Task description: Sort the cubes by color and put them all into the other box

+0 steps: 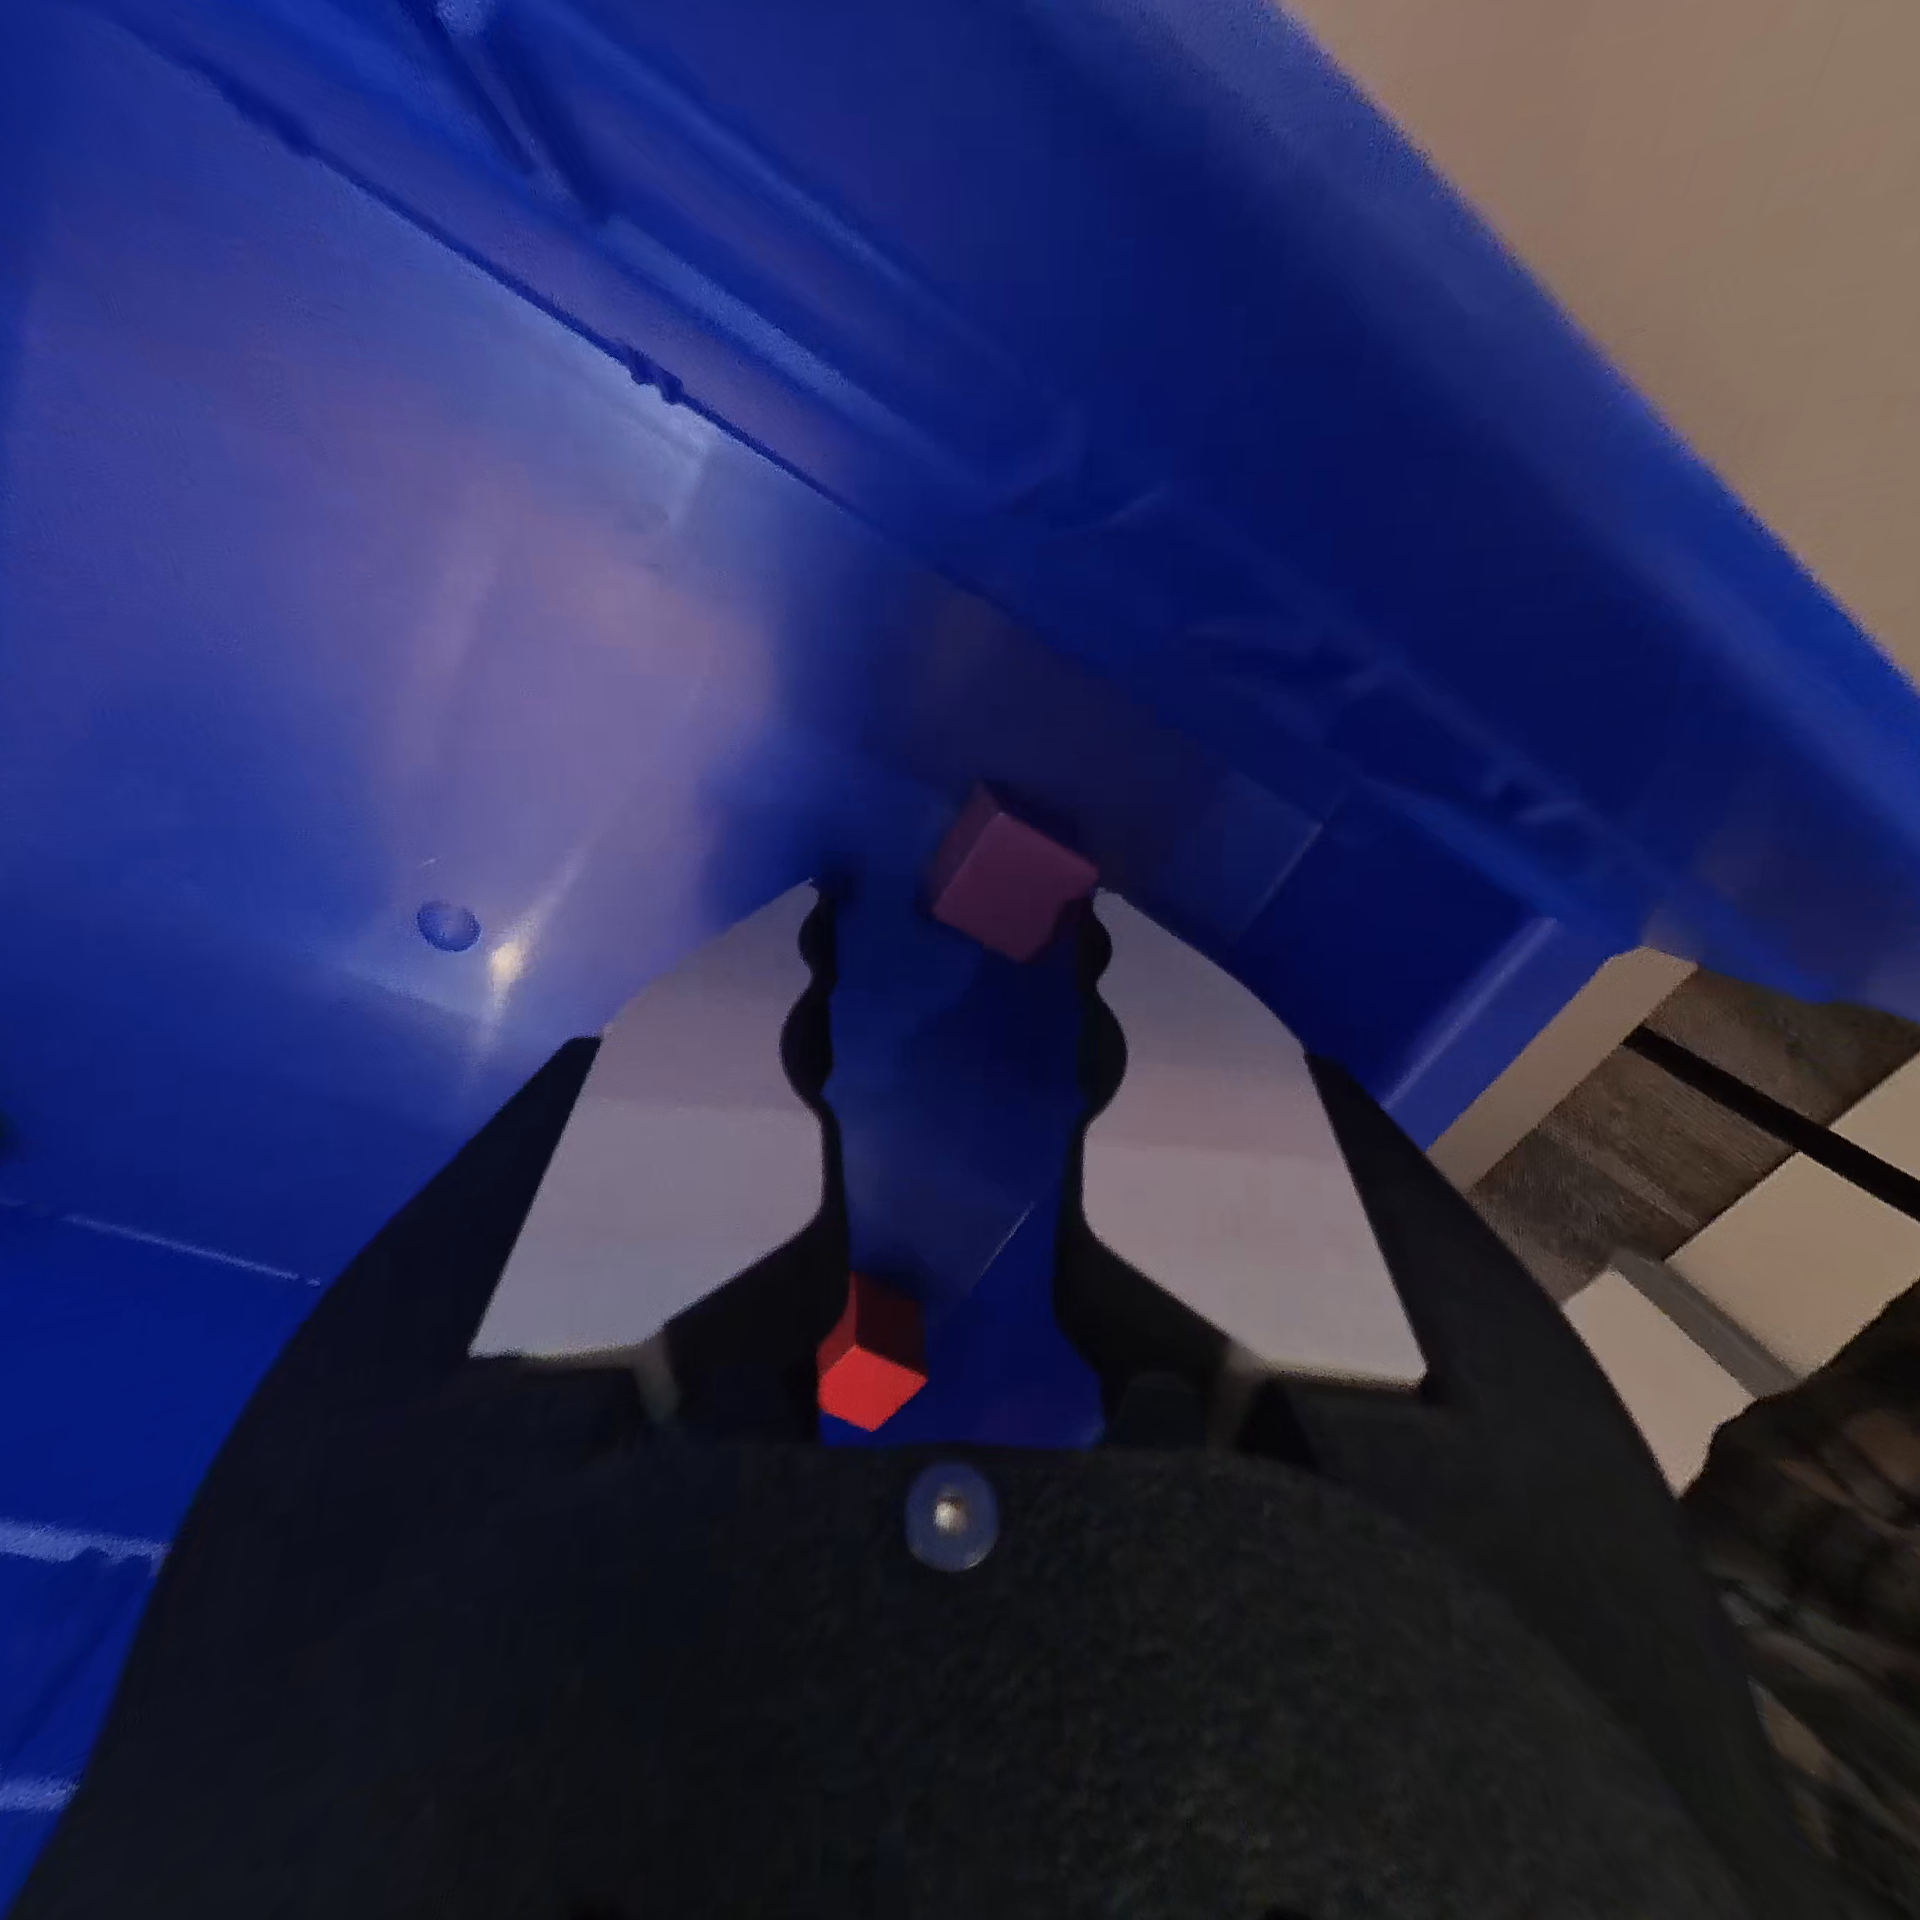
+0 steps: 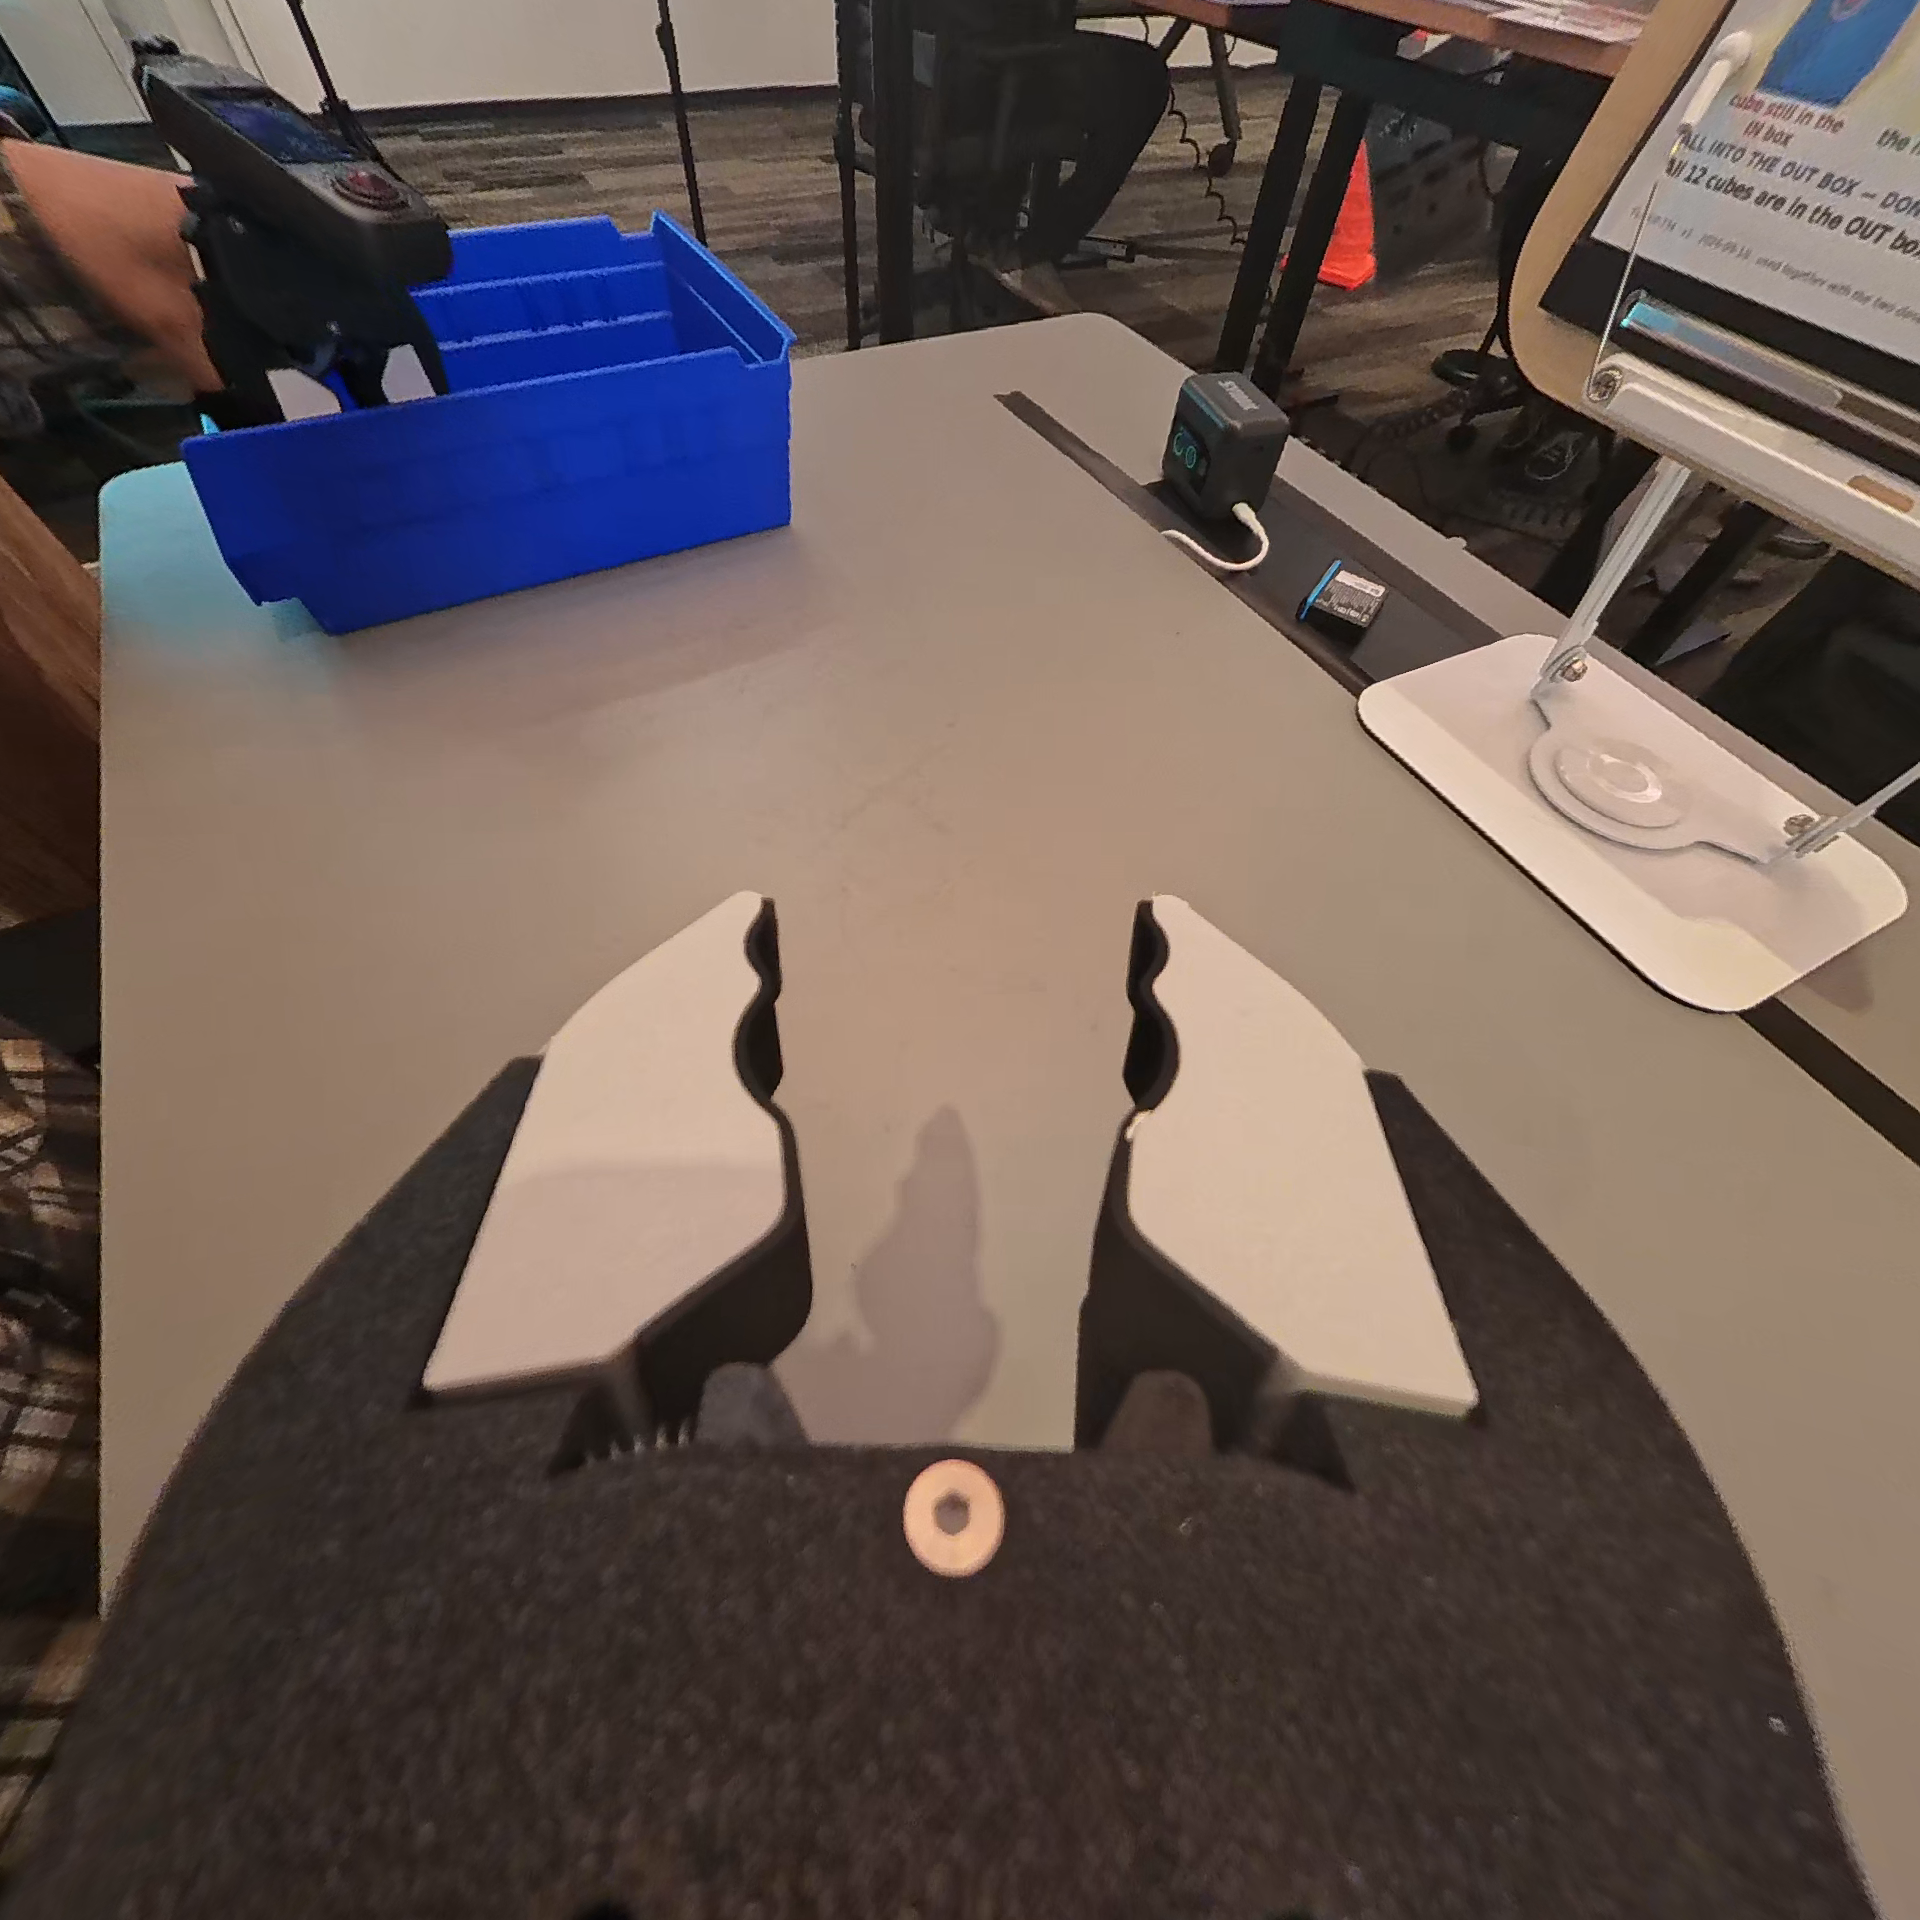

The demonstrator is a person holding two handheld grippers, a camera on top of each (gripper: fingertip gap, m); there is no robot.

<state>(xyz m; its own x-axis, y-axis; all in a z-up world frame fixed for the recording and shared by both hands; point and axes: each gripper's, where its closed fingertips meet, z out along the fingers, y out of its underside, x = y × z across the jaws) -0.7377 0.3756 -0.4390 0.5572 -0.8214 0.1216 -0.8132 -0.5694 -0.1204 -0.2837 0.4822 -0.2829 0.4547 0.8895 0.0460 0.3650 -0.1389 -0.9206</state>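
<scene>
Inside the blue box (image 1: pixel 520 623), our left gripper (image 1: pixel 956 914) spreads beside a purple cube (image 1: pixel 1013 883); next we centre and close. Our right gripper (image 2: pixel 956 914) idles open above the bench (image 2: pixel 935 675).

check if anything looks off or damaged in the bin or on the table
Nothing stands out. The blue bin sits upright on the grey table with no visible cracks. Inside it a purple cube and a red cube lie apart on the floor. The left gripper is open over them.

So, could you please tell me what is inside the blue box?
A purple cube and a red cube lie inside the blue box; the left gripper hides much of the floor.
</scene>
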